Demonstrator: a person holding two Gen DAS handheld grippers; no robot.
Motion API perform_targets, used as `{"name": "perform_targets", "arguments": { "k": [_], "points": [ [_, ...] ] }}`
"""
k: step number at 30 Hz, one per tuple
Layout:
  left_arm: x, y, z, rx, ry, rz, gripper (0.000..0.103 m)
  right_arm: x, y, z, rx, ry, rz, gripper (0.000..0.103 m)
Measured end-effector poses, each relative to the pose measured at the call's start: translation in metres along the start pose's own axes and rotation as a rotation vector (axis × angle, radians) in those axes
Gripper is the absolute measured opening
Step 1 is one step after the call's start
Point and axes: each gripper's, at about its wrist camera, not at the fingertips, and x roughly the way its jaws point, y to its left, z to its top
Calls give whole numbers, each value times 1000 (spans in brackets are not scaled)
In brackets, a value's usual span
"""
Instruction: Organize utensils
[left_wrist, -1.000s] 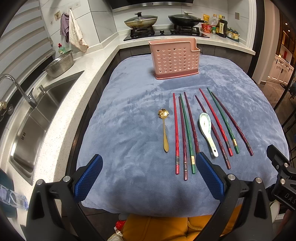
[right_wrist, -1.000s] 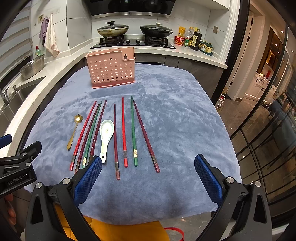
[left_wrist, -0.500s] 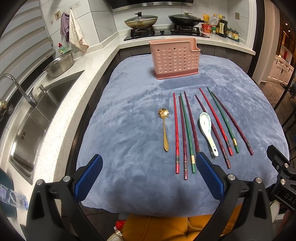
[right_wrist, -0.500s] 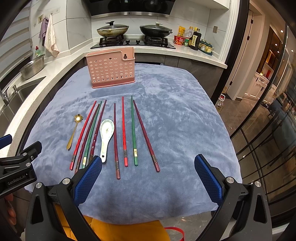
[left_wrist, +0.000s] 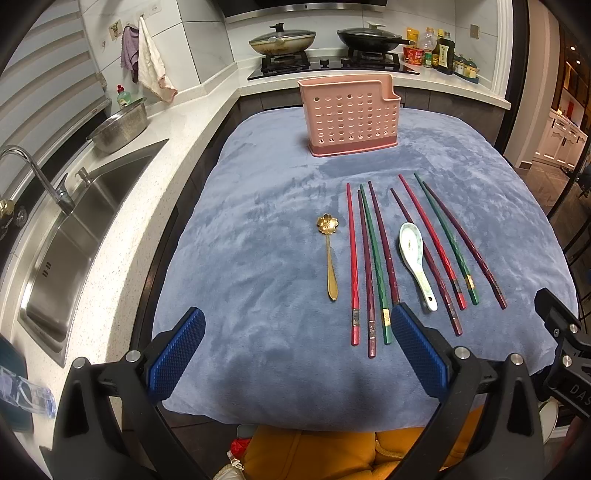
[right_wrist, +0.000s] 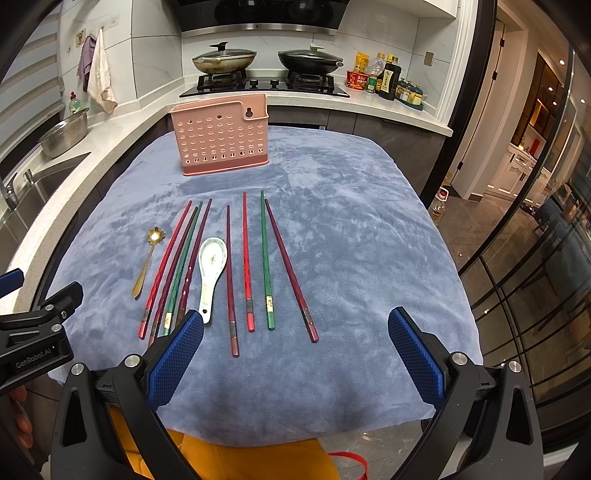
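With both the left gripper (left_wrist: 295, 354) and right gripper (right_wrist: 295, 354) spread apart and empty, begin sorting: pick one slender lacquered chopstick (right_wrist: 246, 258) off the blue-cloth table (right_wrist: 369, 258) for the perforated pink plastic holder (right_wrist: 221, 136) beyond.

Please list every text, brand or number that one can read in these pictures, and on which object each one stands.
"GenRobot.AI": black body of the left hand-held gripper.
"DAS", cut off: black body of the right hand-held gripper.
Sauce bottles beside the stove: labels too small to read.
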Motion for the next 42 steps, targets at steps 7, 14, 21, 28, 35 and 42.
{"name": "perform_targets", "arguments": {
  "k": [7, 14, 21, 28, 35, 42],
  "points": [
    [1, 0, -1, 0, 0, 0, 96, 1, 0, -1, -2, 0, 0, 96],
    [1, 0, -1, 1, 0, 0, 96, 1, 0, -2, 1, -4, -1, 96],
    [8, 5, -2, -18, 21, 0, 96, 2, -5, -3, 13, -3, -2, 96],
    [36, 24, 0, -86, 66, -46, 96, 32, -24, 3, 48, 32, -10, 96],
    [80, 35, 4, -121, 80, -66, 96, 87, -34, 7, 77, 101, 48, 96],
    [123, 29, 5, -101, 135, -84, 96, 127, -30, 13, 50, 126, 38, 88]
  ]
}}
